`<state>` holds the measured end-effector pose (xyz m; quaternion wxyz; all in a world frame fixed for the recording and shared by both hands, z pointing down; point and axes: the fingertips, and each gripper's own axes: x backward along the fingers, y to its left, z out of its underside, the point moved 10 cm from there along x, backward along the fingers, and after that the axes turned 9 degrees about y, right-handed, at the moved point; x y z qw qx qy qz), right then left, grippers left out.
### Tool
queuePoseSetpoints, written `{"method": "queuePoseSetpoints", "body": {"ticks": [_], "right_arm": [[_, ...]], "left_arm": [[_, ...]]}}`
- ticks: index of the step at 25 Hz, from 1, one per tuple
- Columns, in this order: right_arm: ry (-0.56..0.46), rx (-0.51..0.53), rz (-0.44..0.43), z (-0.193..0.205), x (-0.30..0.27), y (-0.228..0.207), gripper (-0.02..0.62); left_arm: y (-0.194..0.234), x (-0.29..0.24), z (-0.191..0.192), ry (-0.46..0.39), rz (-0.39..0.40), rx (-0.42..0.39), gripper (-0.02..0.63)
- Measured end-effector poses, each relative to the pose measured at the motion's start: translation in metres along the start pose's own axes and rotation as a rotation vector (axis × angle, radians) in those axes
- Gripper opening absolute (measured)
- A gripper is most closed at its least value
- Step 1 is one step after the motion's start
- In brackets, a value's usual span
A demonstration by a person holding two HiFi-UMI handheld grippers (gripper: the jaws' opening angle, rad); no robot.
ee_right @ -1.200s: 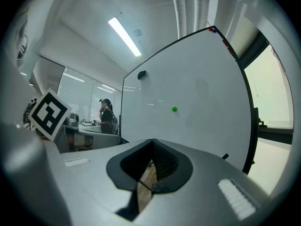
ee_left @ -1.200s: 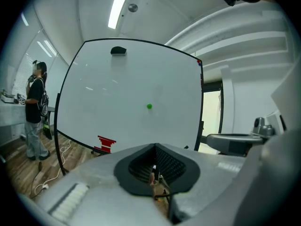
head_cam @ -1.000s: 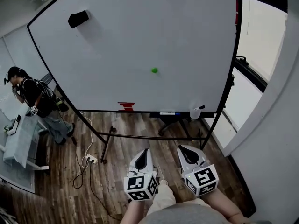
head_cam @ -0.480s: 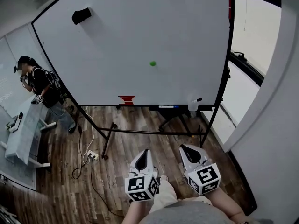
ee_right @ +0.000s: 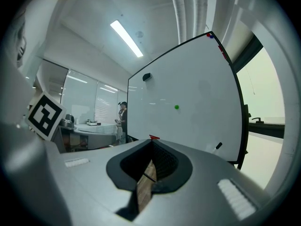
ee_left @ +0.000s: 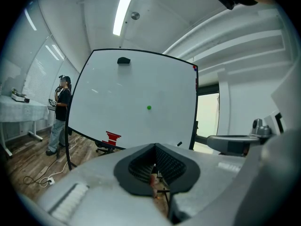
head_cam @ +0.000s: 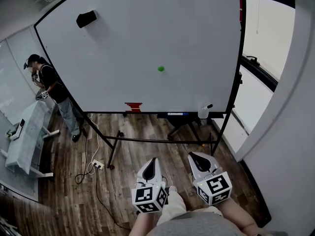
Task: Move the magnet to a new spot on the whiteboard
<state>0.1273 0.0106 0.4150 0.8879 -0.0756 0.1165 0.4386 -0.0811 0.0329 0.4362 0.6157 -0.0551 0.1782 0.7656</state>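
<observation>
A small green magnet [head_cam: 161,69] sticks near the middle of a large whiteboard [head_cam: 147,33] on a wheeled stand; it also shows as the green magnet [ee_left: 149,108] in the left gripper view and the green magnet [ee_right: 176,107] in the right gripper view. My left gripper [head_cam: 151,164] and right gripper [head_cam: 198,158] hang low near my body, well short of the board and over the wooden floor. Both have their jaws together with nothing between them.
A black eraser [head_cam: 86,19] sits at the board's upper left, and a red mark [head_cam: 133,106] at its lower edge. A marker and bottle [head_cam: 205,110] rest on the tray. A person [head_cam: 51,95] stands at the left by a table [head_cam: 24,136]. Cables lie on the floor [head_cam: 93,168].
The view has shifted slightly, so the board sits a little higher and to the left. The person at the left has walked further up along the board. Both grippers stay low.
</observation>
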Motion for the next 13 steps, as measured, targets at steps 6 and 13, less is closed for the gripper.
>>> {"method": "queuePoseSetpoints", "body": {"ticks": [6,13], "right_arm": [[-0.001,-0.004,-0.003,0.0002,-0.0018,0.0000,-0.009],[-0.010,0.007,-0.014,-0.0040,-0.0074,0.0047,-0.009]], "left_arm": [[0.0012,0.0004,-0.0042,-0.009,-0.004,-0.001,0.003],[0.0060,0.0010,-0.0082,-0.016,-0.009,-0.006,0.003]]}}
